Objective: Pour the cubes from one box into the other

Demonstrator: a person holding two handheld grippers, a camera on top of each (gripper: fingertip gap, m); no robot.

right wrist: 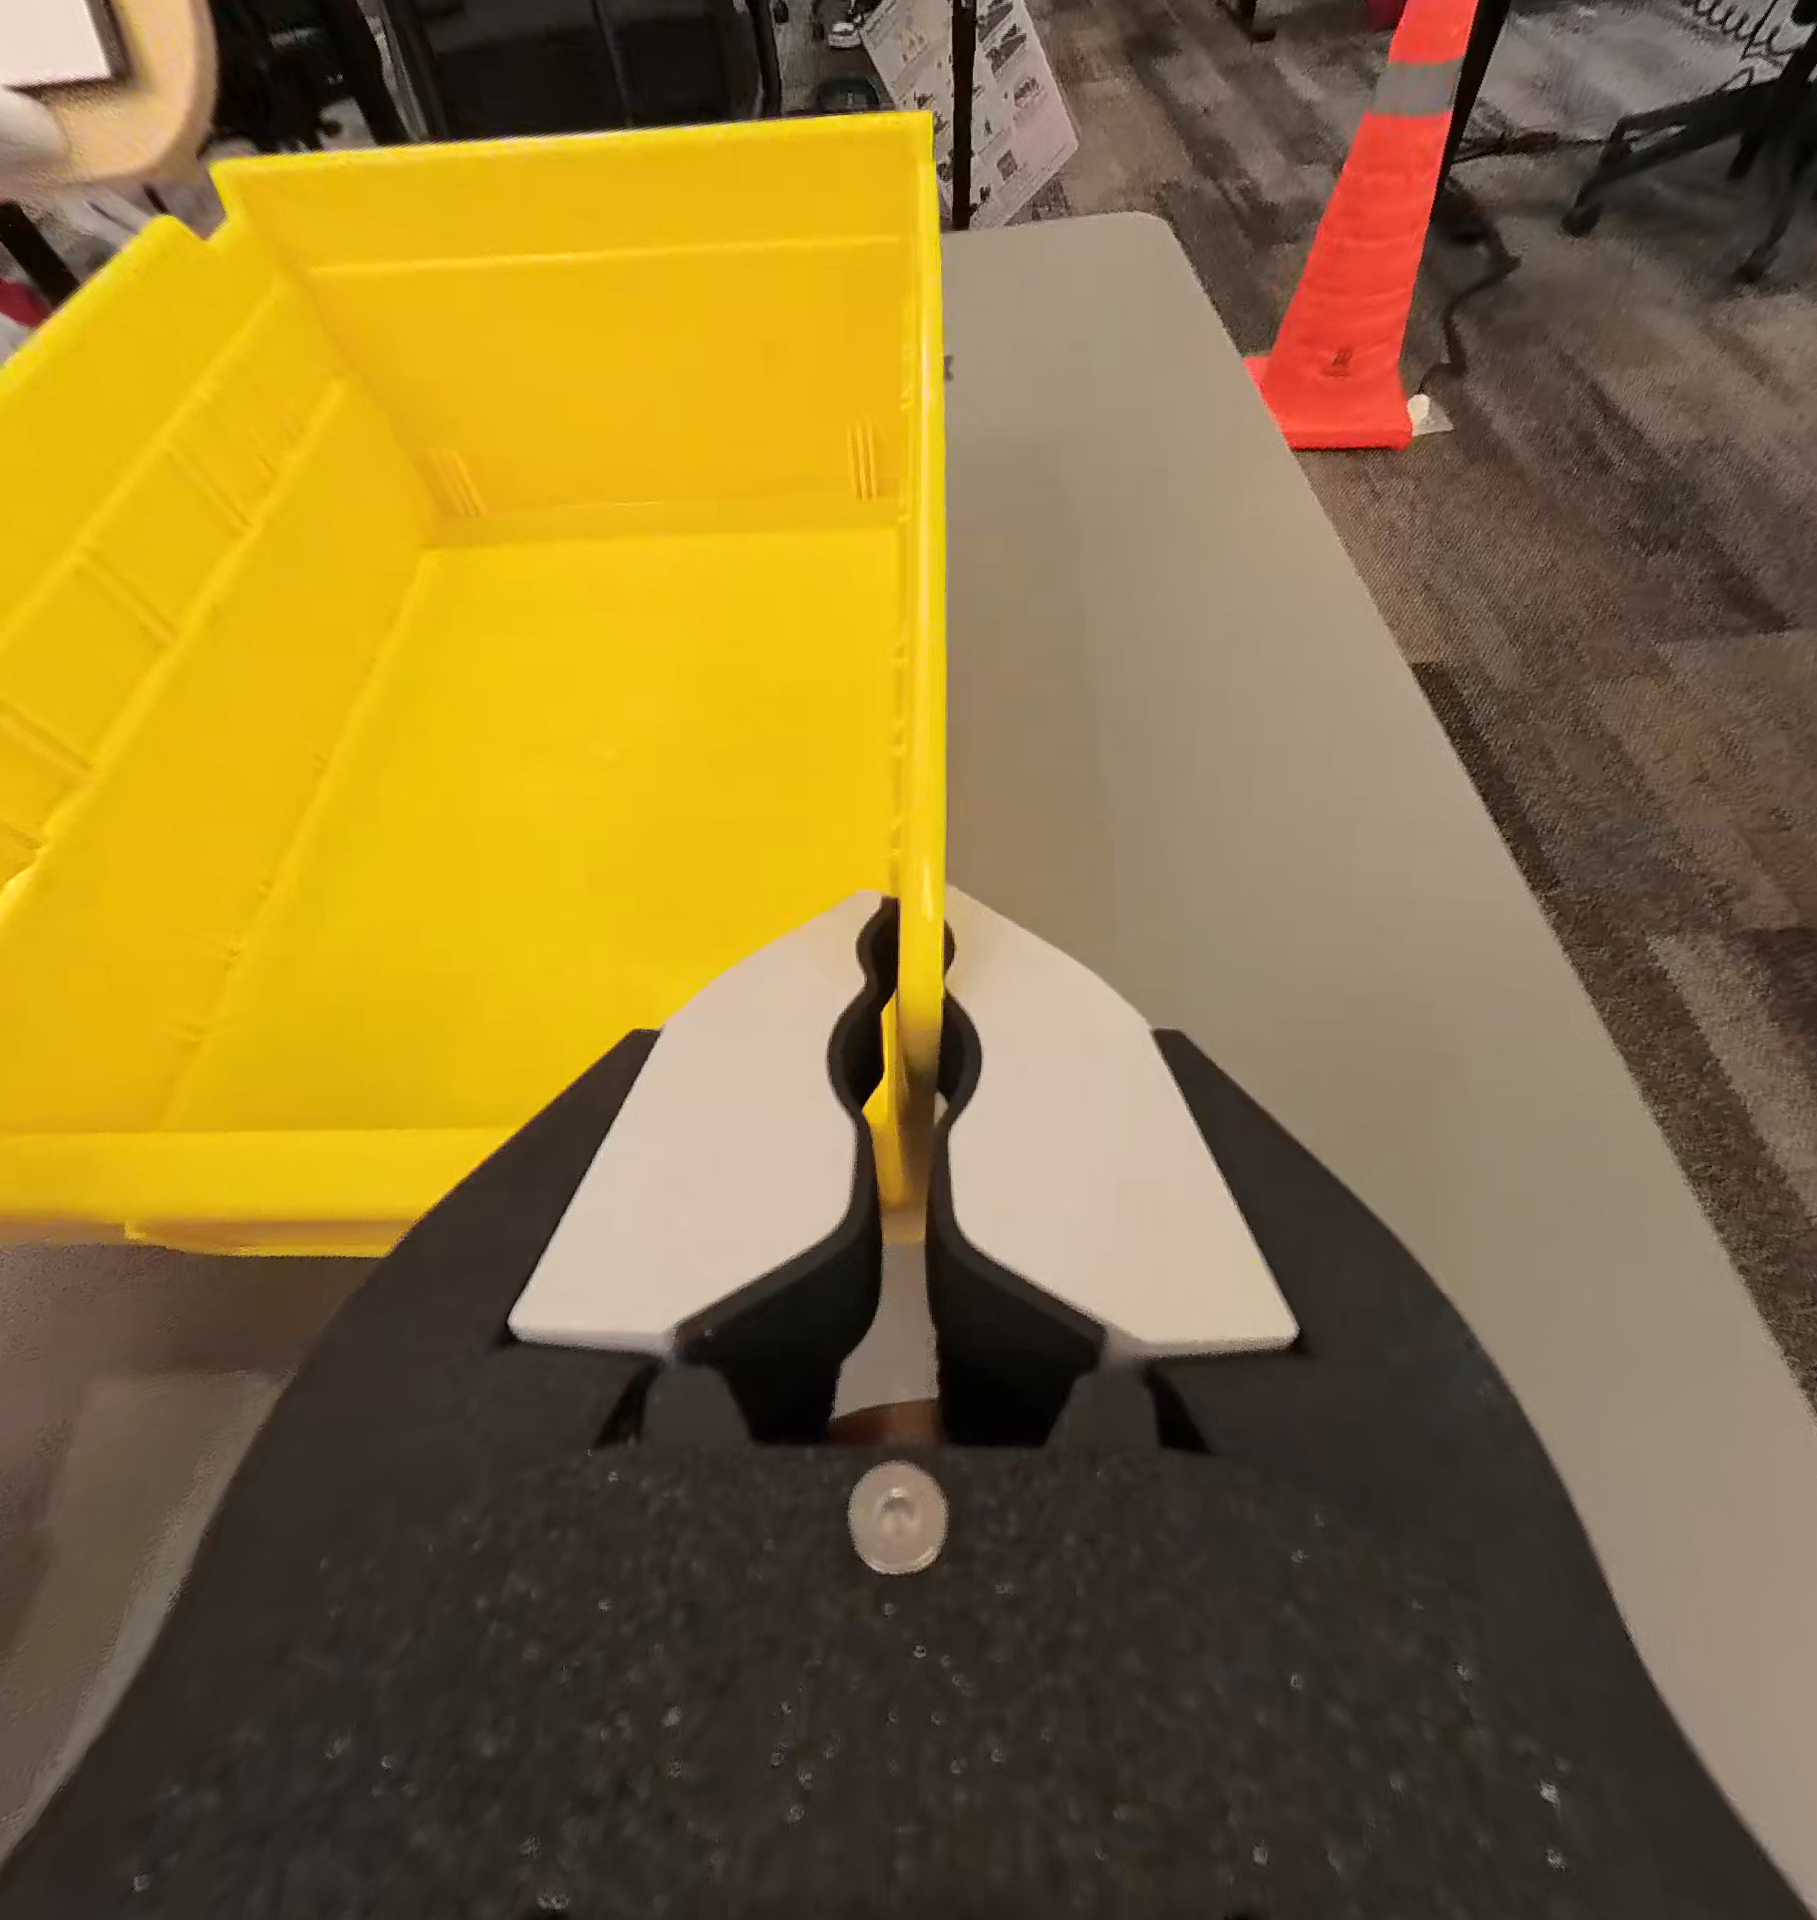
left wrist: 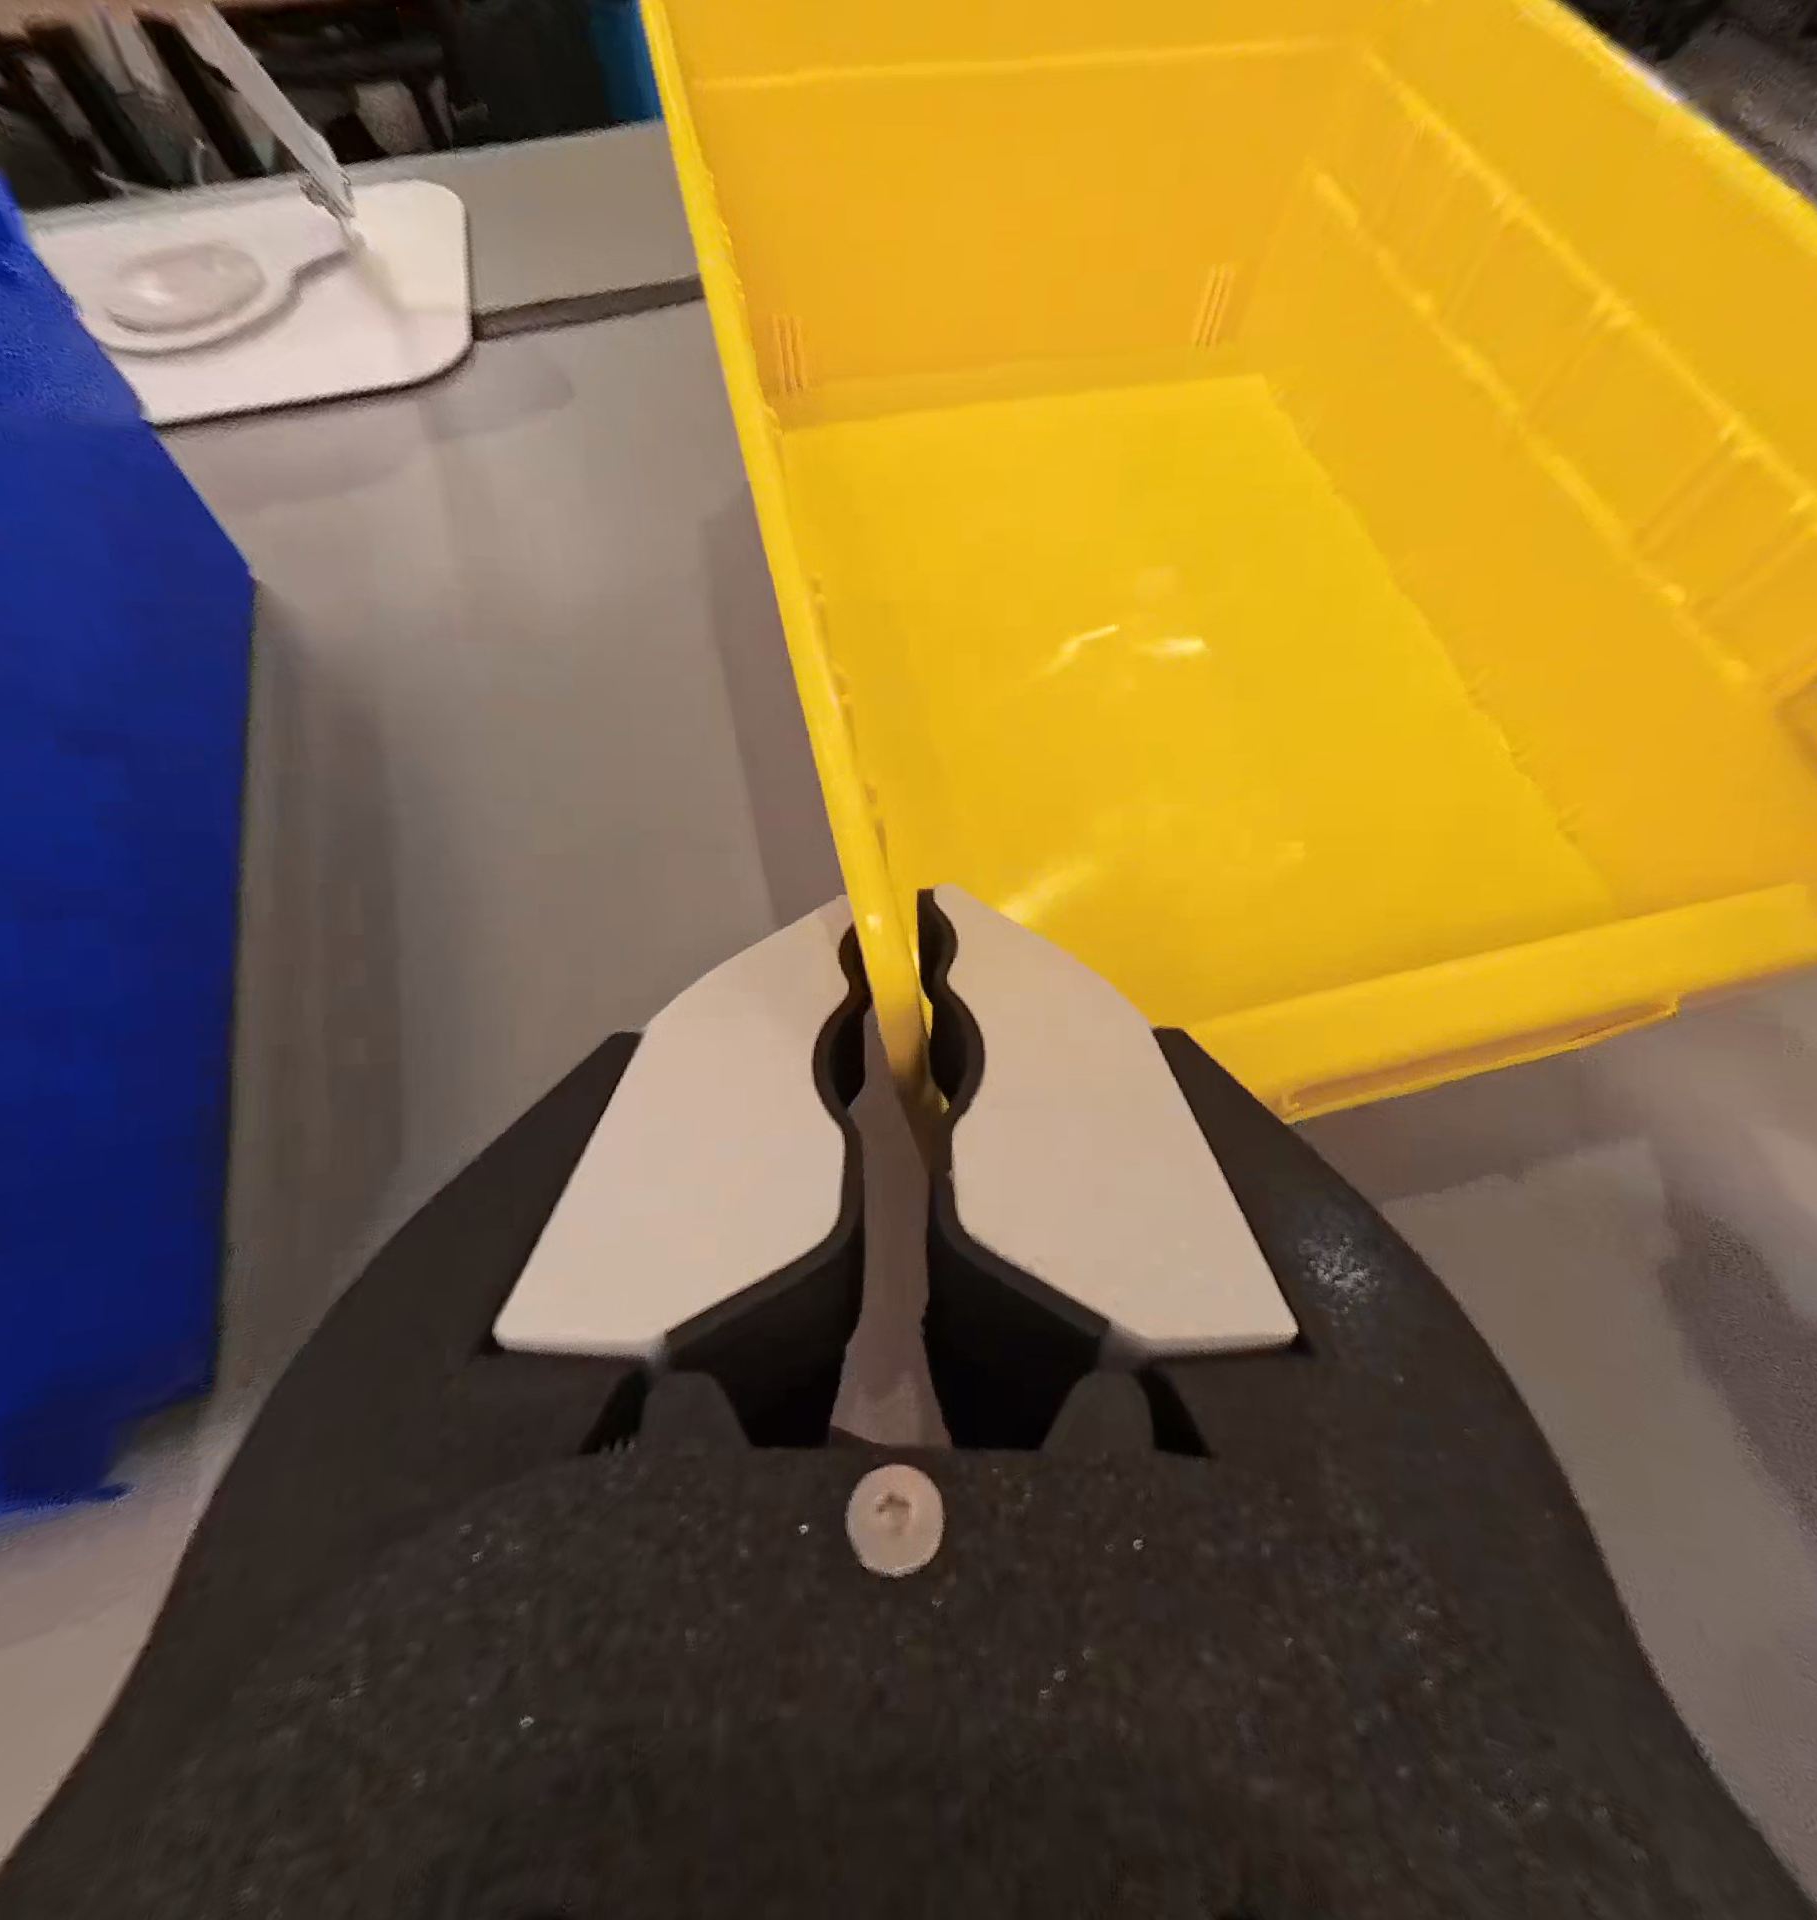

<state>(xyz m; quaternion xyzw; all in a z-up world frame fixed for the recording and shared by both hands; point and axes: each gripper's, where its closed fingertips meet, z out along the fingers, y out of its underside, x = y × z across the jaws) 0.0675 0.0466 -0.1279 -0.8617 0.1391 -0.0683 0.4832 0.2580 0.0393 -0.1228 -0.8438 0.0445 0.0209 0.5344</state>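
Together, left gripper [left wrist: 888, 914] clamped on yellow box [left wrist: 1195, 644] left wall, right gripper [right wrist: 919, 914] clamped on its right wall, interior bare, orange cone [right wrist: 1371, 260] on floor, no legible writing.

left gripper [left wrist: 891, 940] and right gripper [right wrist: 919, 935] level, fingers [left wrist: 738, 1091] pinched nearly together.

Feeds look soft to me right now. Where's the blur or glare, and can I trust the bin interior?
Left wrist view: the blue bag smears at the edge, and a glare streak sits on the yellow bin floor, which looks empty. Right wrist view: the bin's near rim is blurred; the orange cone is soft.
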